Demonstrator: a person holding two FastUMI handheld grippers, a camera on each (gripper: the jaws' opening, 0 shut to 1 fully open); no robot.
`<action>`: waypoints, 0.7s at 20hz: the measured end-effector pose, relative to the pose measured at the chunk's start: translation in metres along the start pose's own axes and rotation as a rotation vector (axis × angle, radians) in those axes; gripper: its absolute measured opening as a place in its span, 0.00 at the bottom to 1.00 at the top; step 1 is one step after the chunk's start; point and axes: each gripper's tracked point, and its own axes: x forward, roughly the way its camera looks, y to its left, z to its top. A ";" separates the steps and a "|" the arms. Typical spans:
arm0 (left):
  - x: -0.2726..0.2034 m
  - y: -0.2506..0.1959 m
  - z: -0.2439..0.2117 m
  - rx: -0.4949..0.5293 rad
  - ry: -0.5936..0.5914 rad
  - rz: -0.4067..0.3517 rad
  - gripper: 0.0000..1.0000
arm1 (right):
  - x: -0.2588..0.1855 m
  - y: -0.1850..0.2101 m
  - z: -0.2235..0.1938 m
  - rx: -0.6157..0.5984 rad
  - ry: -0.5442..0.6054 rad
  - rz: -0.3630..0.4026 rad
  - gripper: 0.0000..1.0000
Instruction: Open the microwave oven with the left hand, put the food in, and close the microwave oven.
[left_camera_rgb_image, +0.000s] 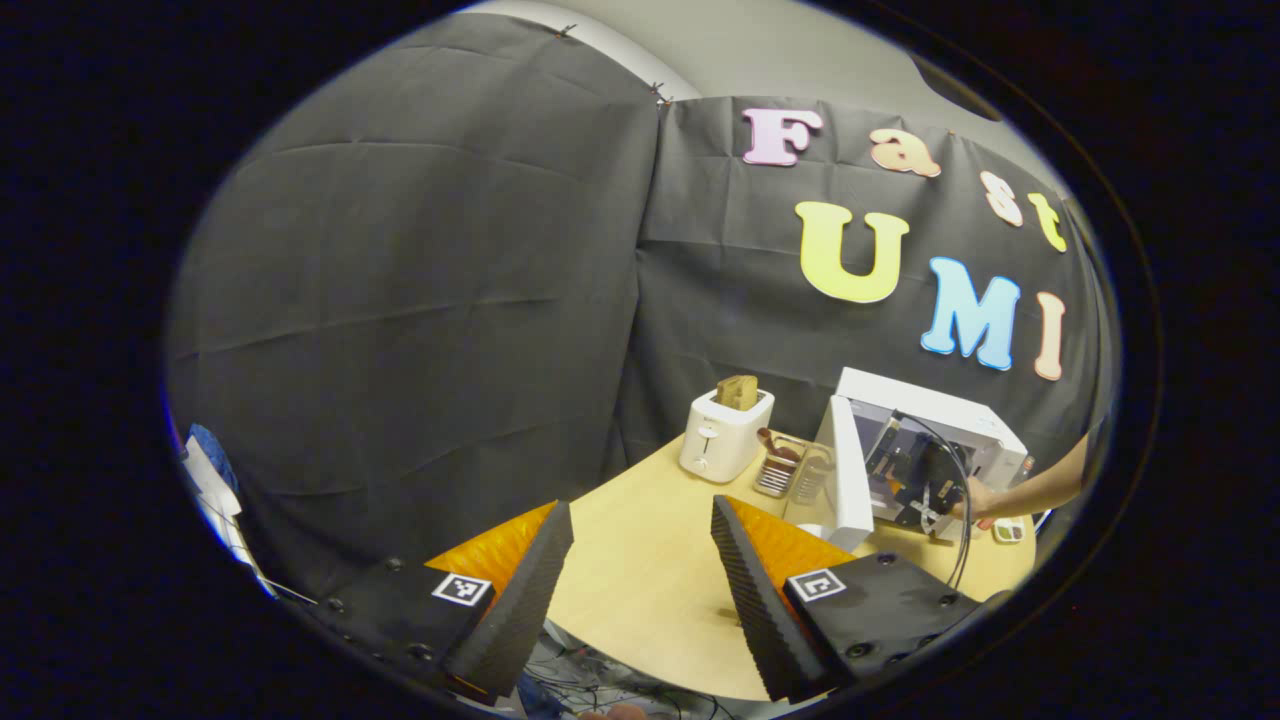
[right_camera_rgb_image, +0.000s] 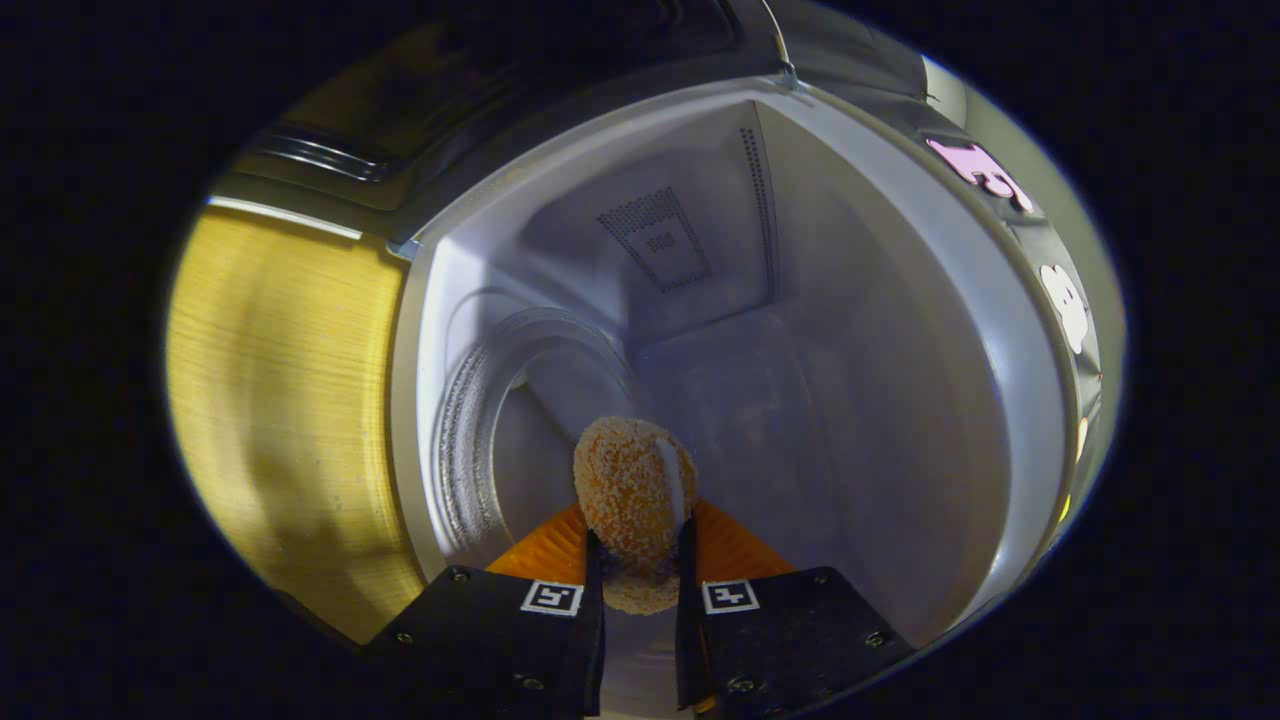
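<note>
A white microwave oven (left_camera_rgb_image: 955, 415) stands at the far right of the wooden table (left_camera_rgb_image: 650, 570), its door (left_camera_rgb_image: 845, 475) swung open. My left gripper (left_camera_rgb_image: 640, 560) is open over the table's near edge, well away from the oven. A hand (left_camera_rgb_image: 975, 497) holds the other gripper (left_camera_rgb_image: 915, 480) at the oven's mouth. In the right gripper view my right gripper (right_camera_rgb_image: 640, 545) is shut on a breaded, round piece of food (right_camera_rgb_image: 632, 490). It is inside the oven cavity (right_camera_rgb_image: 800, 400), near the glass turntable (right_camera_rgb_image: 500, 420).
A white toaster (left_camera_rgb_image: 725, 432) with a slice of bread in it stands at the back of the table. A small wire rack (left_camera_rgb_image: 785, 465) sits between the toaster and the oven door. A small dish (left_camera_rgb_image: 1008, 530) lies by the oven's right side.
</note>
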 end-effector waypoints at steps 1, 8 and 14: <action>0.001 0.001 -0.001 0.001 0.001 0.006 0.93 | 0.003 -0.003 0.000 0.006 0.006 -0.013 0.29; 0.007 0.001 0.003 0.008 0.004 0.012 0.92 | 0.008 -0.001 0.008 -0.012 0.004 -0.014 0.62; 0.016 -0.001 0.004 0.001 0.000 0.002 0.93 | -0.009 -0.002 0.010 0.111 -0.019 0.024 0.80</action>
